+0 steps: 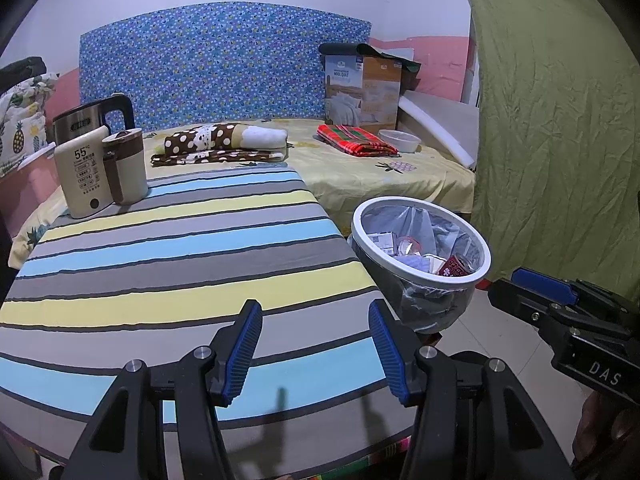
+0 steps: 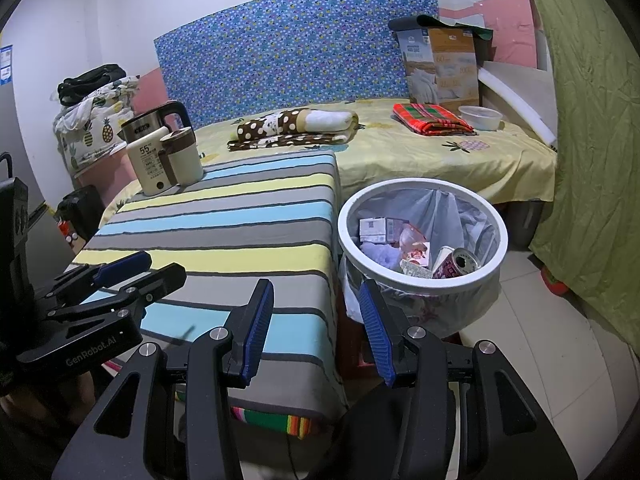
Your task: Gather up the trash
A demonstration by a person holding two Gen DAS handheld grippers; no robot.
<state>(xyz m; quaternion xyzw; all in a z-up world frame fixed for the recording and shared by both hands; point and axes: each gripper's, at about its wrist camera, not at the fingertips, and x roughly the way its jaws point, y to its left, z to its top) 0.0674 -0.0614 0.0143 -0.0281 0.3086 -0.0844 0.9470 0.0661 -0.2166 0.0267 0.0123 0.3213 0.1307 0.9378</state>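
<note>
Standing on the tiled floor right of the striped cloth-covered table [image 2: 224,216], the round white bin [image 2: 423,278] holds boxes, wrappers and a metal can [image 2: 460,263] in its crinkled plastic liner. Both ribbed-padded grippers, left [image 1: 316,344] and right [image 2: 318,328], hover spread and empty. Only the right view shows the can's open top.

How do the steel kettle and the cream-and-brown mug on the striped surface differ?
The steel kettle is shiny metal with a black handle arching over its top; the cream-and-brown mug is matte with a brown band and lid. The kettle stands farther back, partly hidden; the mug sits in front, fully visible. Both are upright at the far left corner.
</note>
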